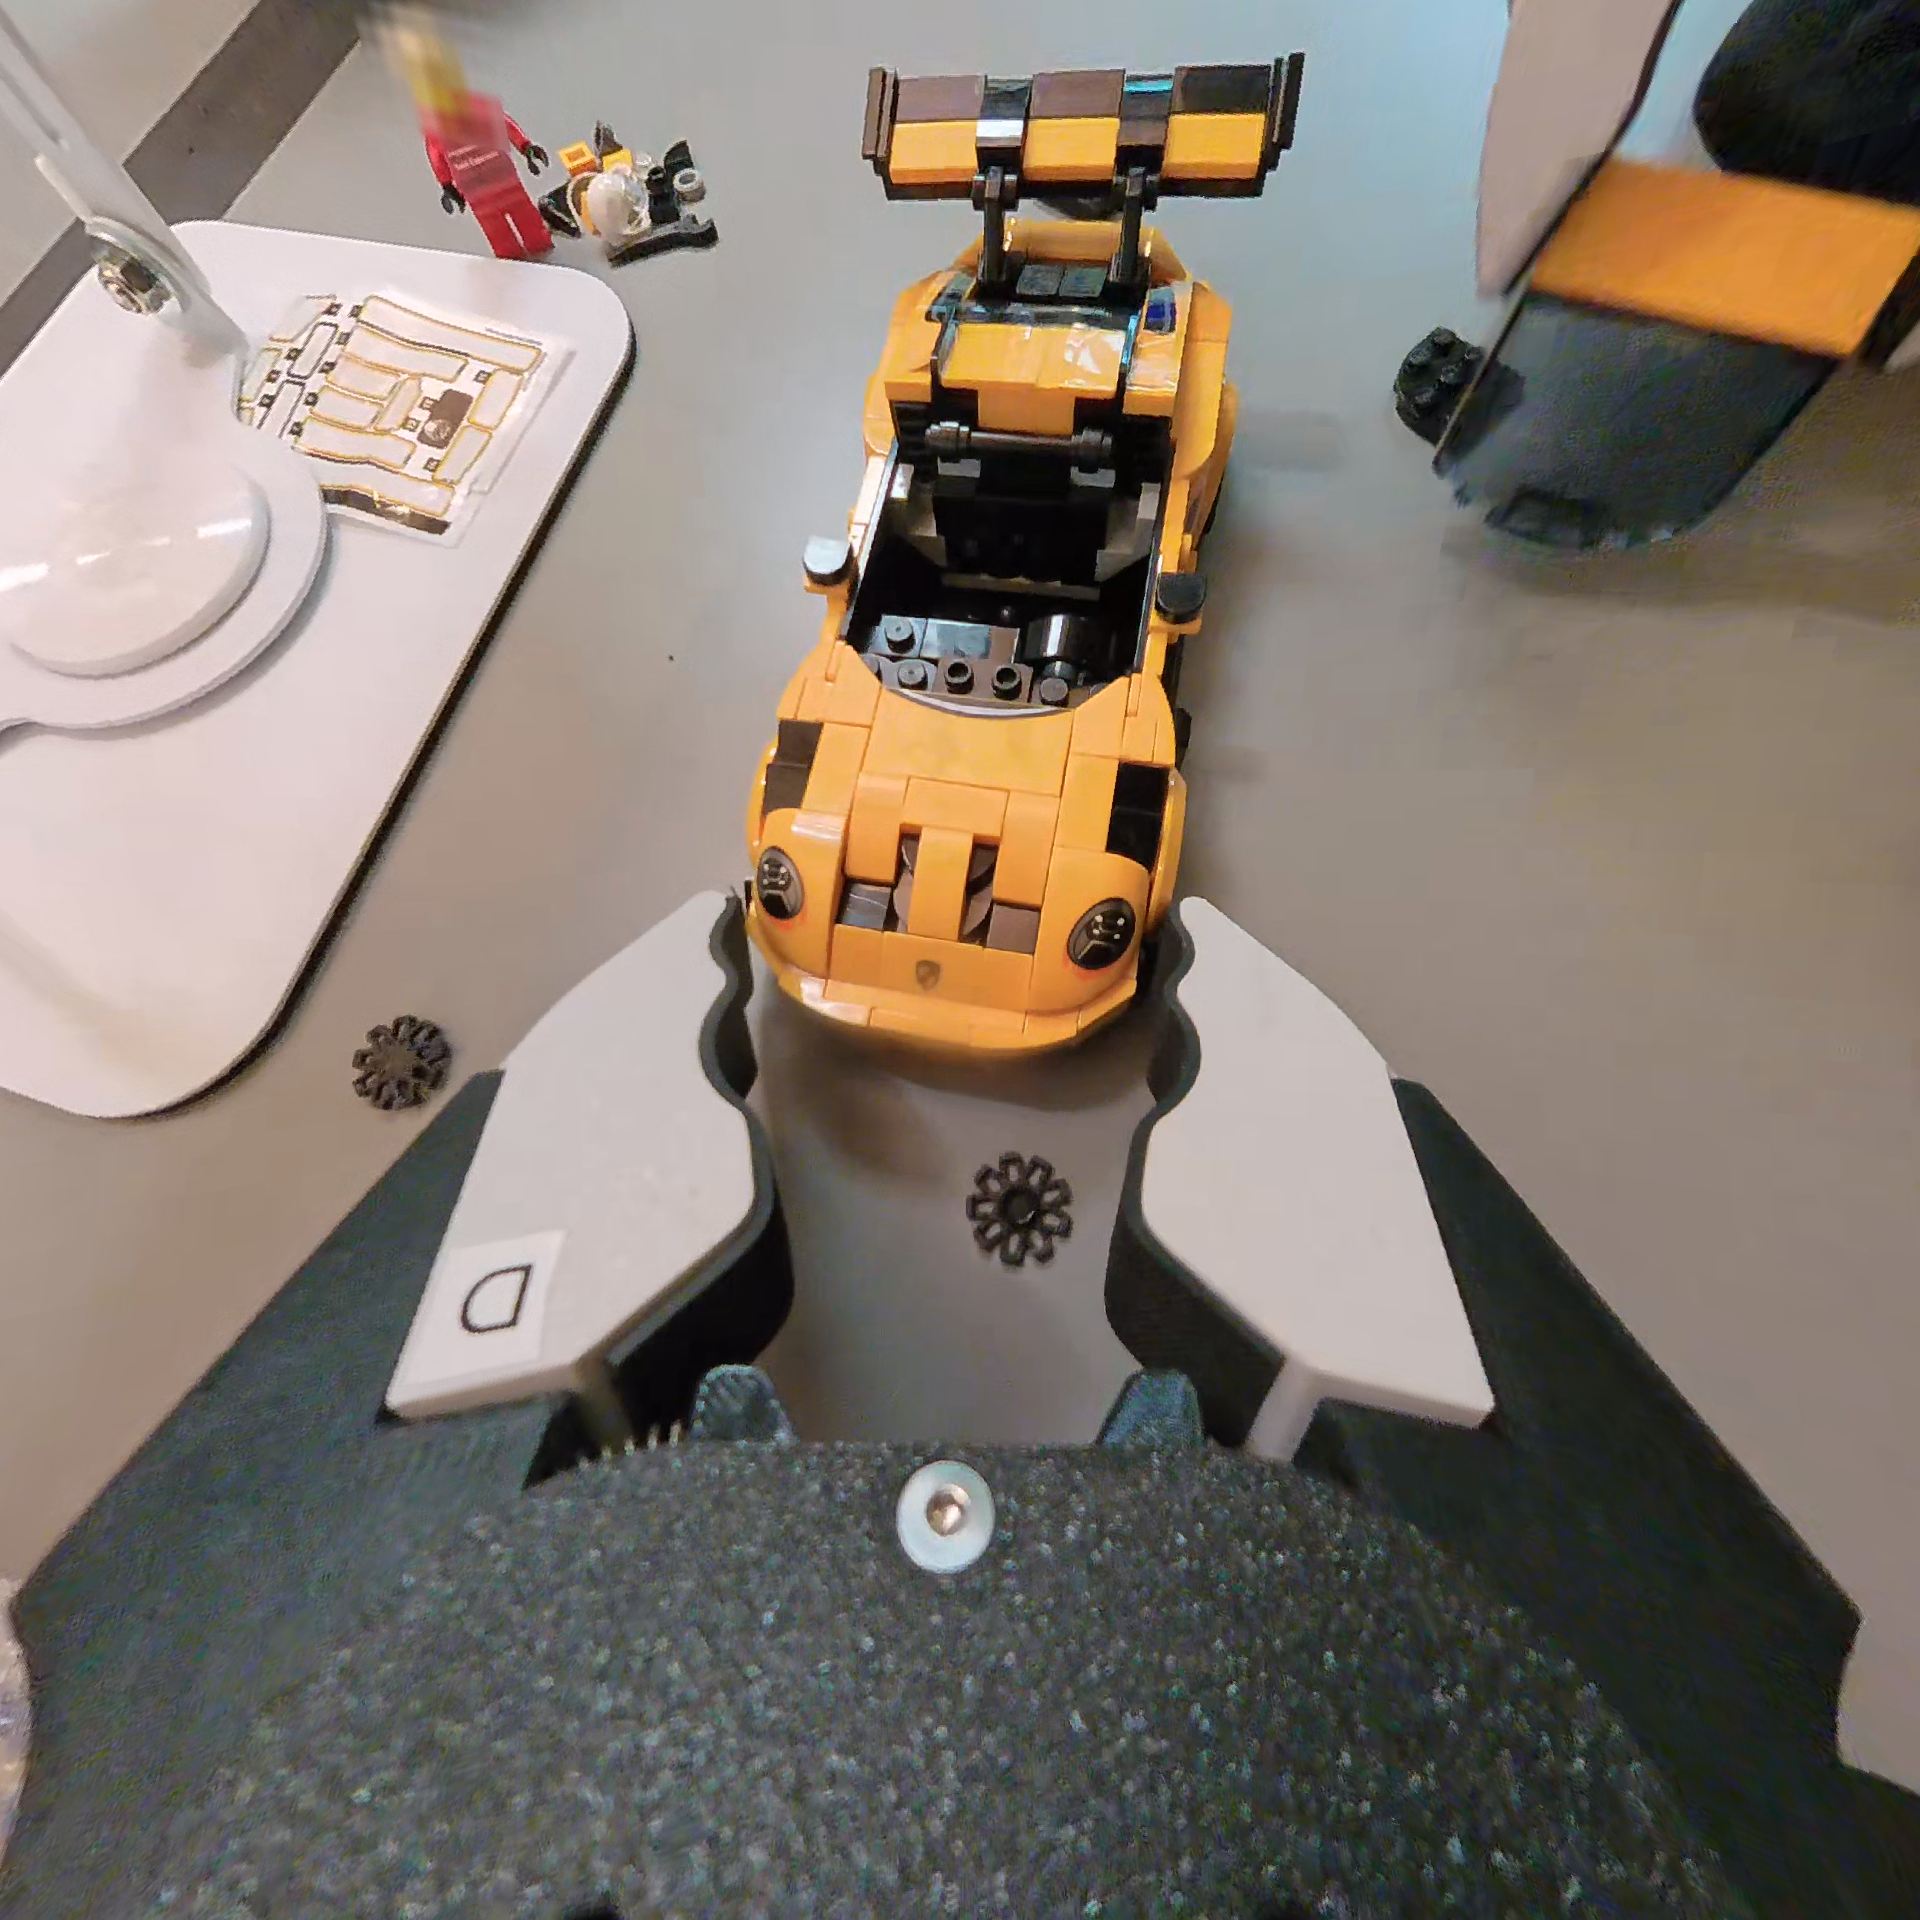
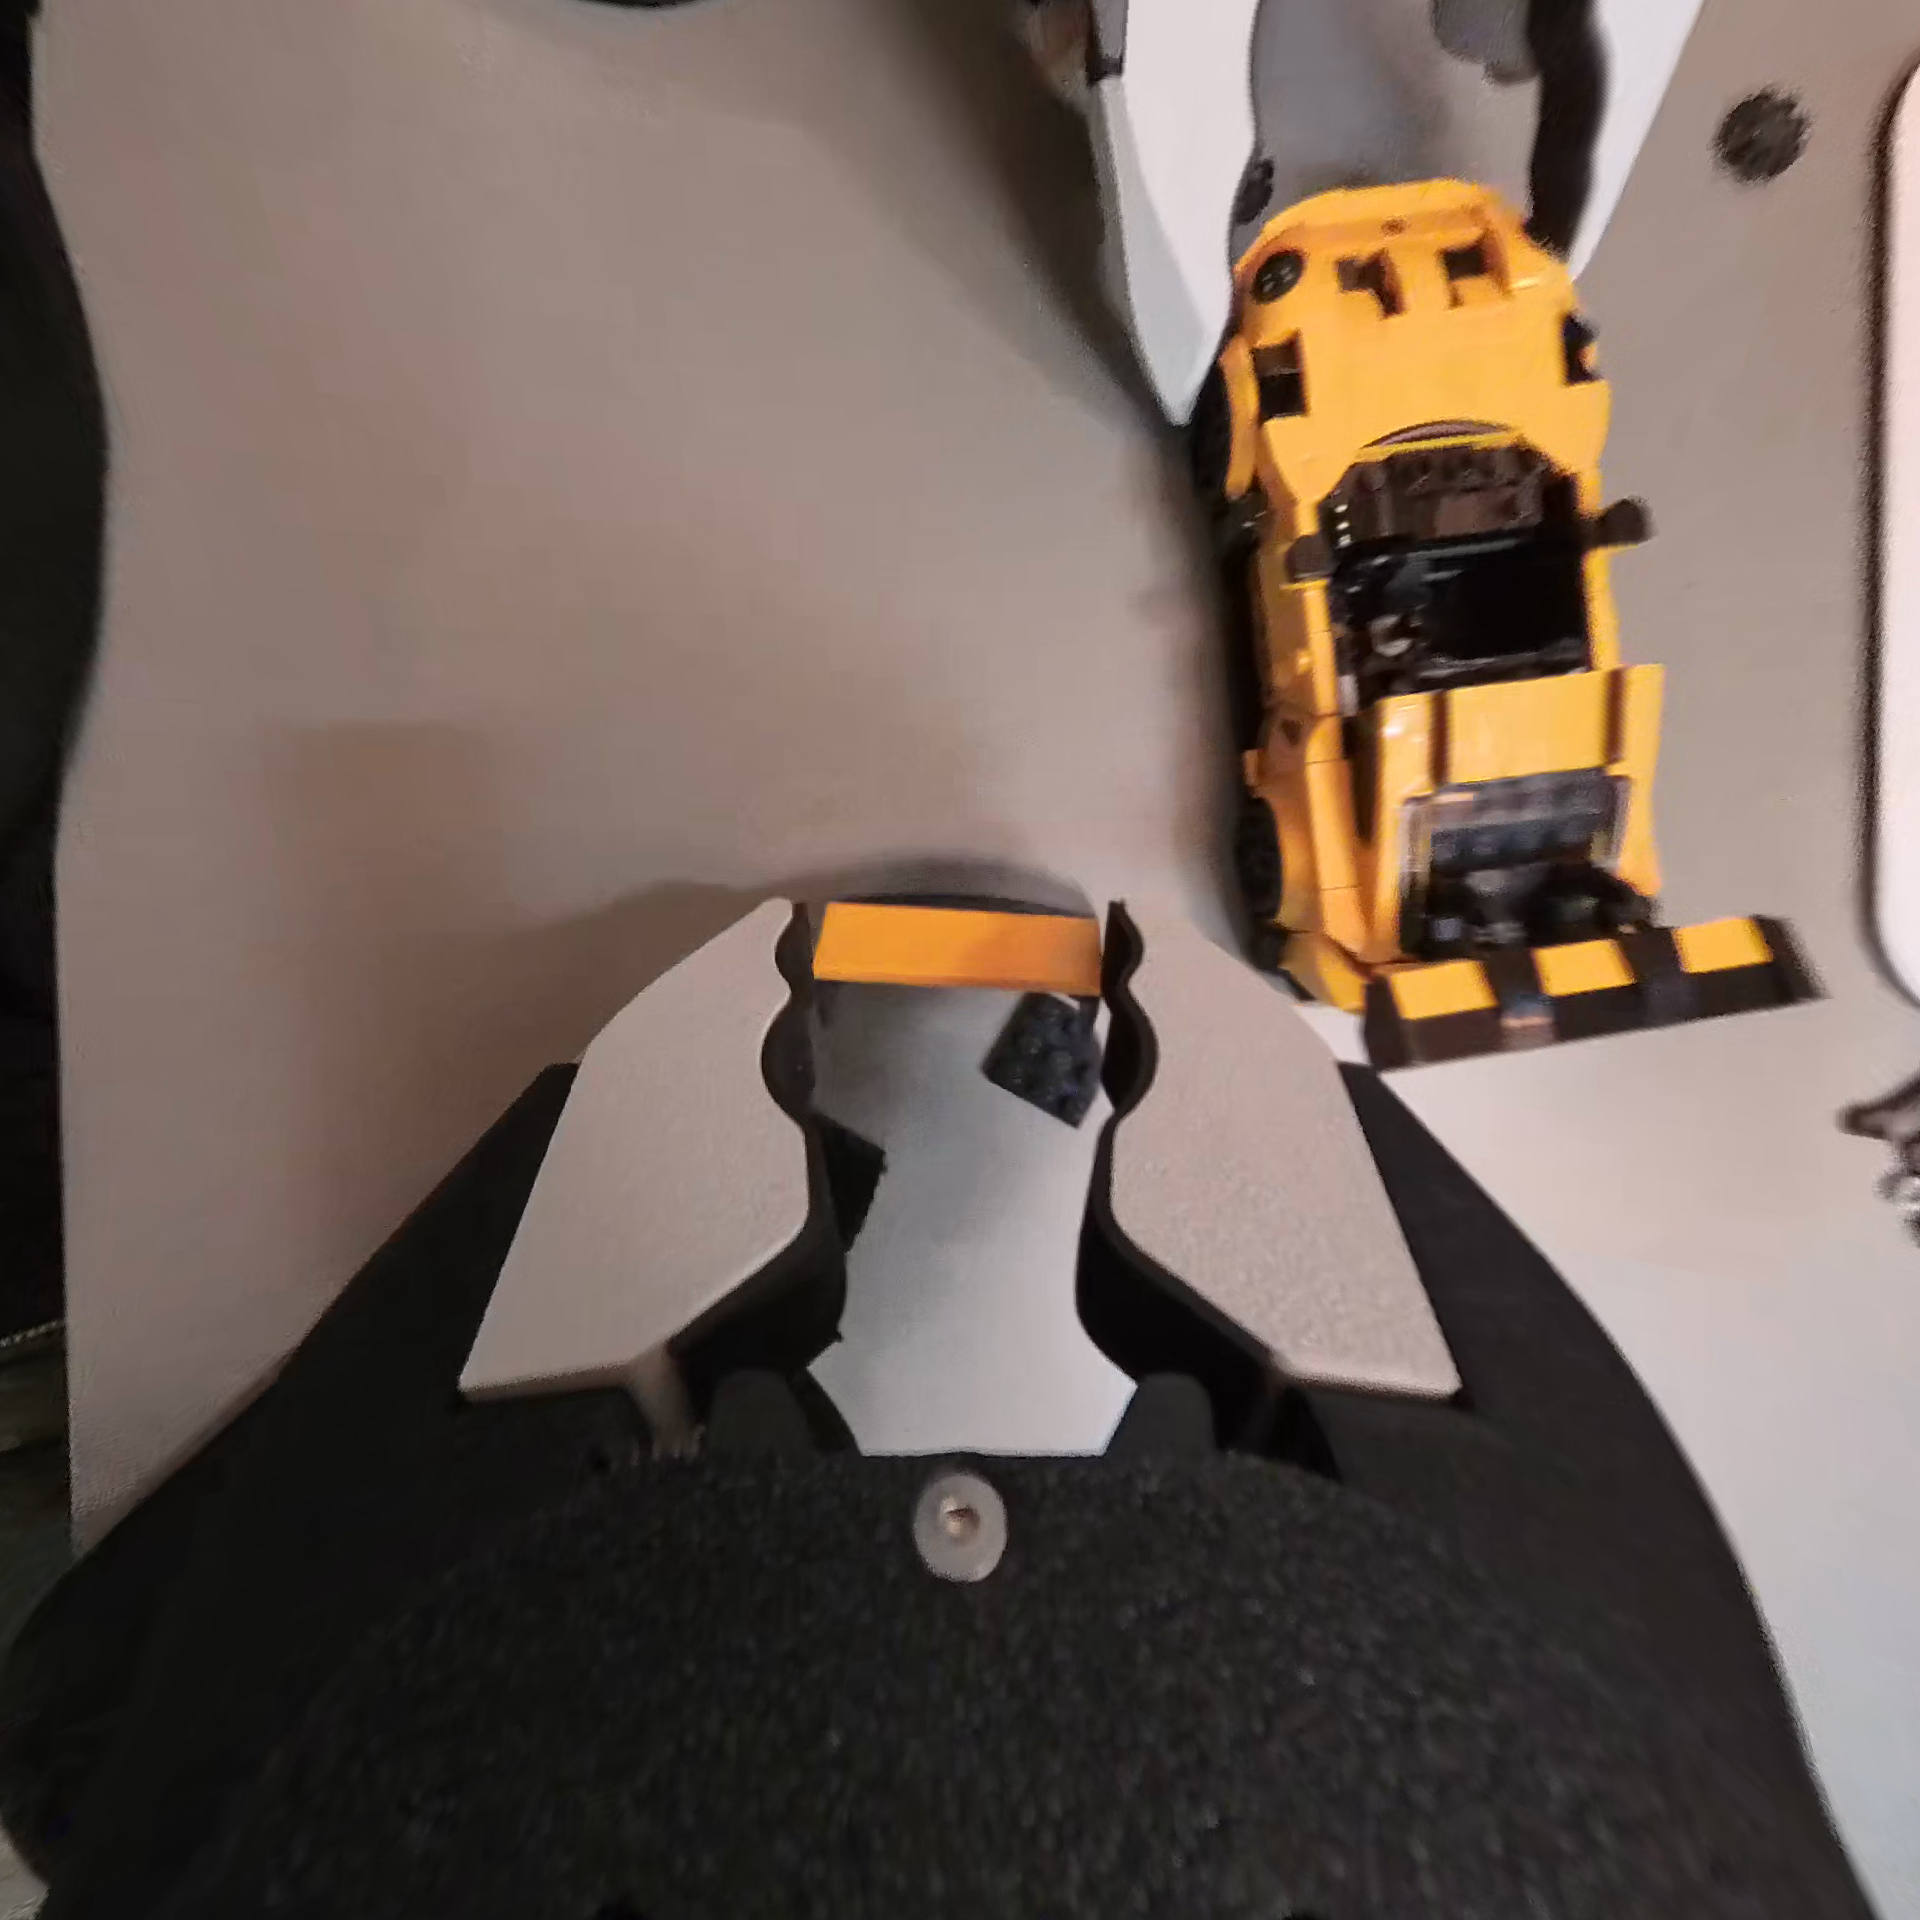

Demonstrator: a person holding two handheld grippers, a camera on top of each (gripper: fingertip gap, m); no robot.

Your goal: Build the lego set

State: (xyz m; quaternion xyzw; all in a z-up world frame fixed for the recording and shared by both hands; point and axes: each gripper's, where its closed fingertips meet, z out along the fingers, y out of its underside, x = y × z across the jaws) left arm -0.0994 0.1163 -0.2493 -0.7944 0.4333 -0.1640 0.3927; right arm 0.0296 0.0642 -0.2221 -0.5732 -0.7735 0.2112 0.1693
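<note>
Grey bench: left gripper brackets the car nose, spread wide (not clamping); right gripper pinches the roof piece, next seated over the cockpit.

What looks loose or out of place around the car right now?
Two black wheel rims lie loose on the table: one between the left gripper's fingers, another beside the white pad. The car's cabin has no roof.

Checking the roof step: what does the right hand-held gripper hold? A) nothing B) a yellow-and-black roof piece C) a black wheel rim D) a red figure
B: the right hand-held gripper is shut on the yellow-and-black roof piece, away from the car.
</note>
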